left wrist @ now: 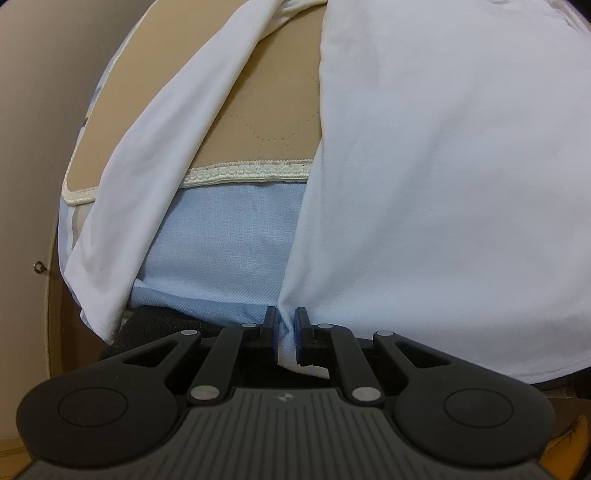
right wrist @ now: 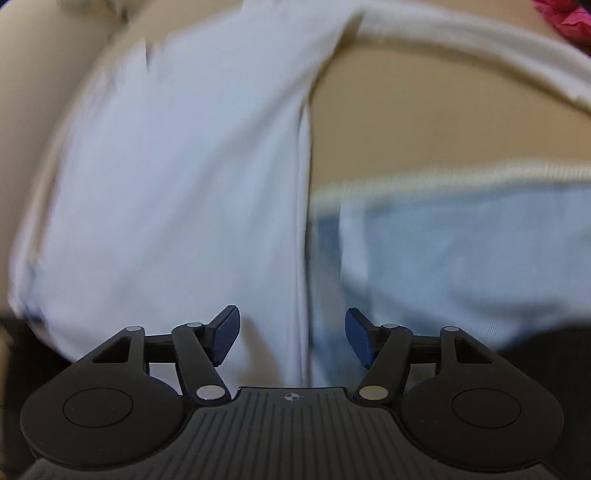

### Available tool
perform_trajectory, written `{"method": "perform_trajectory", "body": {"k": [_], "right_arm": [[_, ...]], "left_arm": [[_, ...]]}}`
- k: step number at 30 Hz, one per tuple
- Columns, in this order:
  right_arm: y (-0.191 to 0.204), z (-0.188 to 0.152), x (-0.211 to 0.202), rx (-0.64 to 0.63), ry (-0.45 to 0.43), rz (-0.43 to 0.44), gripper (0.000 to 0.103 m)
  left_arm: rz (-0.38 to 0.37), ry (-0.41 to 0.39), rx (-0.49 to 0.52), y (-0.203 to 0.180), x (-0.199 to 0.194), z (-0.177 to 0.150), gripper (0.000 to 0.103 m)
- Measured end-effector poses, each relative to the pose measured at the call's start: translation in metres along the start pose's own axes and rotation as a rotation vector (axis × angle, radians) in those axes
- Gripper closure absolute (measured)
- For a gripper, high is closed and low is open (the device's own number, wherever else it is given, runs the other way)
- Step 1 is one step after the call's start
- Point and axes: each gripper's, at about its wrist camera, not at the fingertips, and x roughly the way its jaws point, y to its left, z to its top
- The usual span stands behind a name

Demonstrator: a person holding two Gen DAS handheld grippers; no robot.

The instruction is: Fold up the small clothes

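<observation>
White garment [left wrist: 443, 166], plain, no print. Under it, tan quilted mat [left wrist: 280, 107] with tan dotted stitching in curved lines; cream braided trim [left wrist: 247, 173] ran along its edge. Below that trim, pale blue cloth [left wrist: 229, 243] with fine woven check. Grippers' bodies were black; pads dark blue [right wrist: 225, 339]. Far beyond the garment, a scrap of pink-red [right wrist: 569, 18].

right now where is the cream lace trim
In the left wrist view the cream lace trim runs across centre-left, edging the tan quilted mat above the light blue sheet, between two parts of the white garment.
</observation>
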Motion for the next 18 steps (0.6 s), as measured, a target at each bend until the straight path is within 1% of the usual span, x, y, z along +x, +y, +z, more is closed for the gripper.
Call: {"method": "perform_trajectory", "body": {"k": [1,2,4,6,7,8,9,10,11,12,14,16,18], "right_arm": [[0.009,-0.006,-0.003,-0.052,-0.018,-0.034,0.073],[0.012,-0.008,-0.007,-0.064,-0.016,-0.025,0.099],[0.010,-0.011,-0.022,-0.017,-0.031,-0.005,0.099],[0.005,-0.014,-0.030,-0.015,-0.037,-0.027,0.098],[0.003,-0.013,-0.027,-0.004,-0.016,-0.060,0.098],[0.000,-0.014,-0.027,0.025,-0.001,-0.086,0.094],[-0.003,-0.015,-0.032,0.057,-0.008,-0.084,0.076],[-0.004,-0.015,-0.038,0.077,-0.035,-0.070,0.065],[-0.003,-0.016,-0.048,0.090,-0.077,-0.050,0.048],[0.000,-0.016,-0.057,0.093,-0.109,-0.035,0.042],[0.008,-0.010,-0.069,0.077,-0.128,-0.021,0.041],[0.016,-0.006,-0.076,0.064,-0.139,-0.032,0.041],[0.030,-0.001,-0.074,0.042,-0.137,-0.033,0.041]], "left_arm": [[0.002,-0.007,0.005,-0.001,-0.002,-0.002,0.094],[-0.002,-0.015,0.005,0.000,-0.005,-0.004,0.094],[-0.018,-0.027,-0.011,0.003,-0.009,-0.010,0.092],[-0.036,-0.038,-0.041,0.010,-0.011,-0.015,0.086],[-0.046,-0.043,-0.062,0.016,-0.011,-0.016,0.073],[-0.054,-0.050,-0.089,0.023,-0.014,-0.017,0.061],[-0.069,-0.063,-0.120,0.034,-0.018,-0.018,0.057],[-0.081,-0.081,-0.157,0.047,-0.023,-0.018,0.050],[-0.076,-0.102,-0.191,0.061,-0.028,-0.017,0.041],[-0.062,-0.125,-0.216,0.073,-0.032,-0.017,0.037],[-0.019,-0.175,-0.248,0.101,-0.037,-0.015,0.023],[0.017,-0.185,-0.262,0.124,-0.034,-0.008,0.020],[0.002,-0.166,-0.243,0.144,-0.023,0.002,0.020]]}}
